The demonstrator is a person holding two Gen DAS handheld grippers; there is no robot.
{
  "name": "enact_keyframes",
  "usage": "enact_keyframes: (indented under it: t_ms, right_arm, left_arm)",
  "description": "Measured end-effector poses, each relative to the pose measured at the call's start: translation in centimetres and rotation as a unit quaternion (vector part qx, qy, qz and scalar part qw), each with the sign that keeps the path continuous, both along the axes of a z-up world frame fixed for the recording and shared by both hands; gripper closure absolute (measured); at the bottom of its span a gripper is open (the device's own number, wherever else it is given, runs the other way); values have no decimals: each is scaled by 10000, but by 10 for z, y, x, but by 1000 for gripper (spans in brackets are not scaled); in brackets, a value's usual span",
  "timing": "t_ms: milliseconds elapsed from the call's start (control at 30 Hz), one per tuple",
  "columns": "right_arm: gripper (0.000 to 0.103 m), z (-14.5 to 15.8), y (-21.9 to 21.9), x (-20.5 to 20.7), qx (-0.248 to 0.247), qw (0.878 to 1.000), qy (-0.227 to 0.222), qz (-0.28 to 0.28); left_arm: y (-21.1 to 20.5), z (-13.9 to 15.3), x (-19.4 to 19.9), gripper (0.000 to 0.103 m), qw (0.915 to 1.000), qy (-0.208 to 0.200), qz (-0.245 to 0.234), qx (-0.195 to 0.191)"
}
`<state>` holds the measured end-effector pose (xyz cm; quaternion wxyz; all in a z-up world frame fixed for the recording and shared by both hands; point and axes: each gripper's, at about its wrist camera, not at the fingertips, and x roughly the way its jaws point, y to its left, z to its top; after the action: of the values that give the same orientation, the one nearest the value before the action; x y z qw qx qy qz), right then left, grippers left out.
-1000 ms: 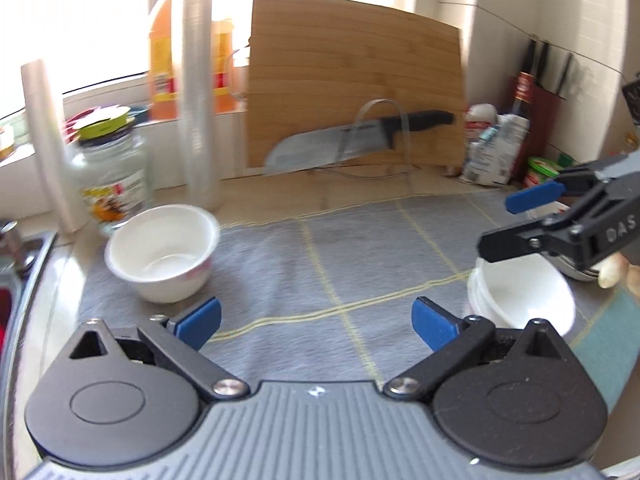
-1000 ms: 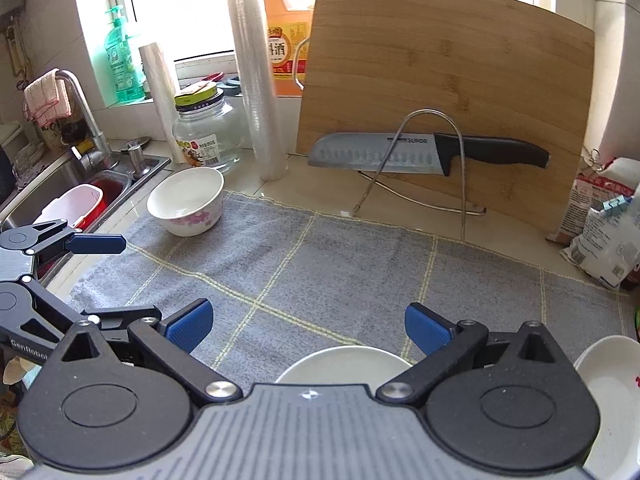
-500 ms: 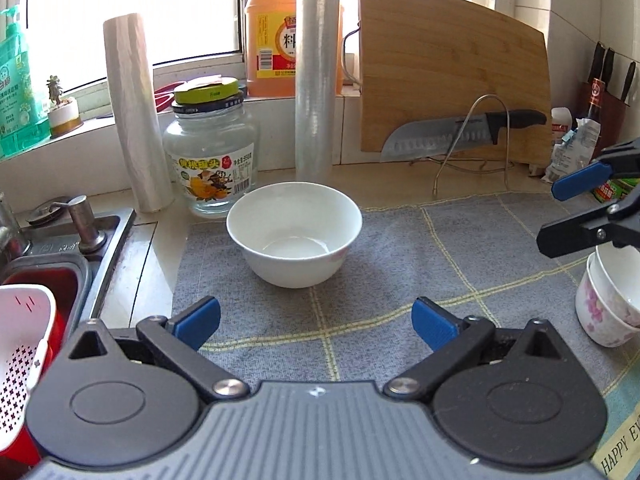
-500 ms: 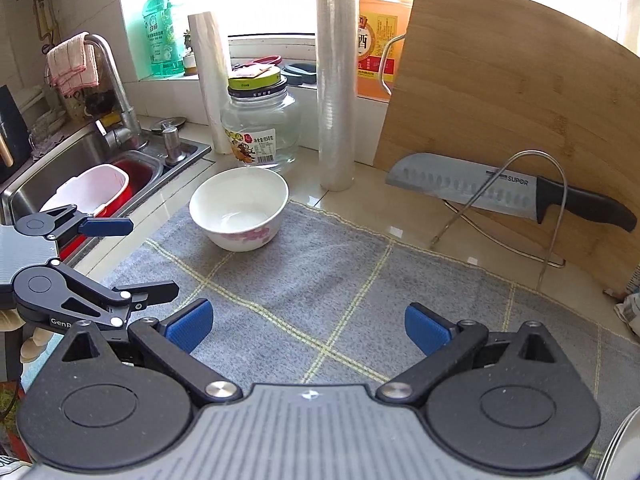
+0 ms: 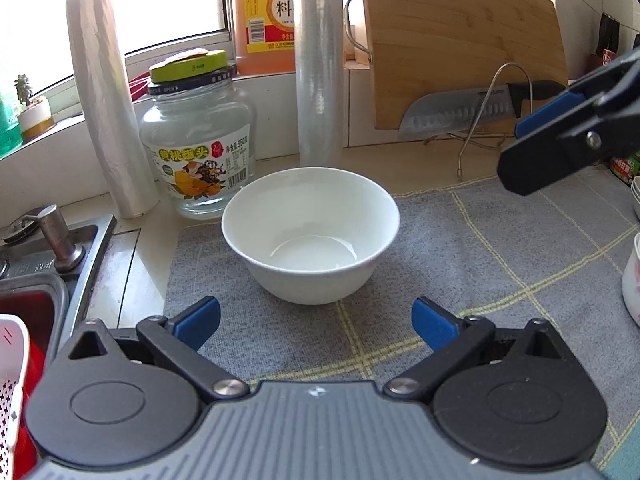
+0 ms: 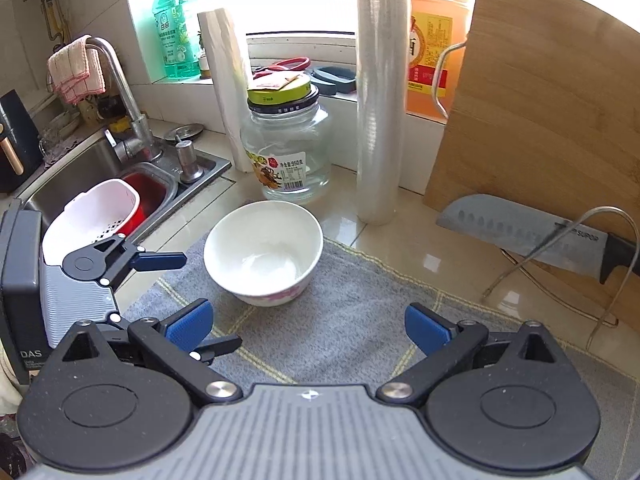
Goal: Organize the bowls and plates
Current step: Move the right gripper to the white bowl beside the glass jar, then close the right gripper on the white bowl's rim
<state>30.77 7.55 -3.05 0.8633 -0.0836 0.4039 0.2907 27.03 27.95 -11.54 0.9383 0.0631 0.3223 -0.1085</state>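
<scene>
A white bowl (image 5: 311, 236) with a pink flower pattern stands upright and empty on the grey mat (image 5: 460, 264). It also shows in the right wrist view (image 6: 263, 252). My left gripper (image 5: 316, 320) is open and empty, just in front of the bowl. My right gripper (image 6: 306, 326) is open and empty, a little short of the bowl on its right side. The right gripper's fingers (image 5: 560, 148) show at the right of the left wrist view. More white bowls (image 5: 634, 272) sit at the mat's right edge.
A glass jar (image 5: 198, 156), a white roll (image 5: 110, 100) and a clear film roll (image 5: 320, 64) stand behind the bowl. A cutting board (image 5: 460, 48) and knife (image 5: 472, 112) lean at the back right. The sink (image 6: 80, 184) holds a white and red strainer (image 6: 100, 216).
Both grippers have moved left and closer to the bowl, which now fills the middle of both views. The stacked bowls have slid out to the right edge. Both stay open.
</scene>
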Motion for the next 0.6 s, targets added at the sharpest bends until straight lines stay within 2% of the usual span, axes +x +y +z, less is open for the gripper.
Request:
enact_keyframes:
  t_ms: [300,600]
  right_arm:
    - [1,-20,36,38,-18,9994,219,271]
    - [13,-40,60,65,-6,9978,499,434]
  left_arm:
    - [1,-10,15,2,9997,-133,78,185]
    - [2,-8,25,7,9997,-188,-57,112]
